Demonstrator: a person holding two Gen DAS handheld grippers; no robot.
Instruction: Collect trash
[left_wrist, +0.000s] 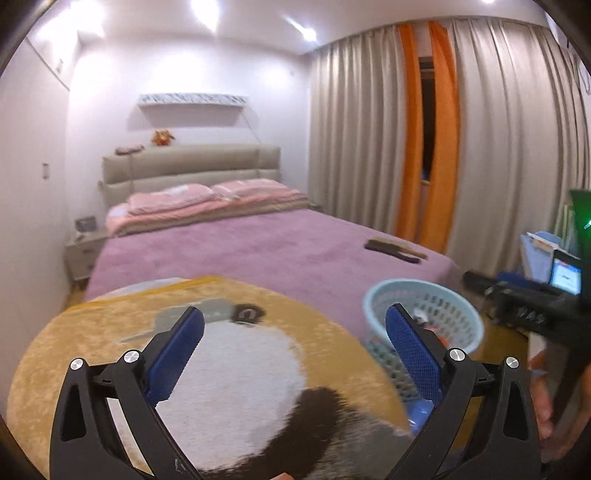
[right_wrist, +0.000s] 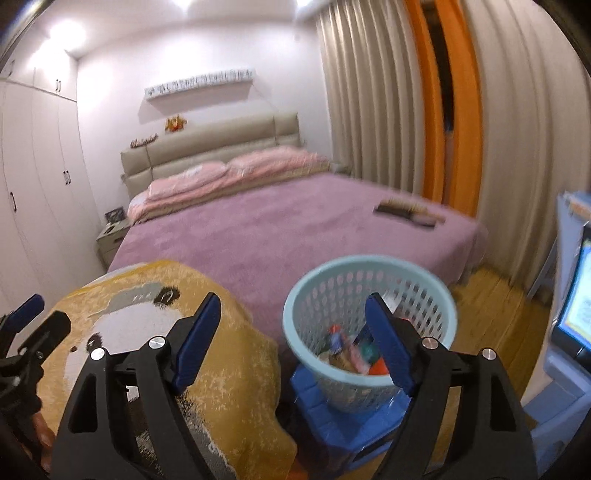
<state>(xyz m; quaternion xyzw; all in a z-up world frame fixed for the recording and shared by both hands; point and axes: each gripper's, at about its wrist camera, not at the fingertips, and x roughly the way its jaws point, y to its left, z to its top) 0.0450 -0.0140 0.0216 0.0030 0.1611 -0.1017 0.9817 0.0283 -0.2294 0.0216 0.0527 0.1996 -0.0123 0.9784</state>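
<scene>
While empty, the right hand-held gripper (right_wrist: 291, 332) hovers near the trash basket (right_wrist: 314, 288).

A home bedroom. A bed (left_wrist: 258, 243) with a purple cover, pink pillows (left_wrist: 207, 194) and a padded headboard (left_wrist: 192, 164) fills the middle of both views. A white wardrobe (right_wrist: 37, 166) stands at left, floor-length curtains (left_wrist: 362, 140) hang at right, and a nightstand (left_wrist: 83, 251) sits beside the bed.

1. Basket (right_wrist: 369, 295) on stool (right_wrist: 325, 410), before bed (right_wrist: 277, 229), right of blanket (right_wrist: 147, 332).
2. Trash (right_wrist: 351, 350) inside basket.
3. Brush (right_wrist: 408, 212) on bed's near right corner.
4. Pillows (right_wrist: 229, 173) against headboard (right_wrist: 210, 147) behind.
</scene>
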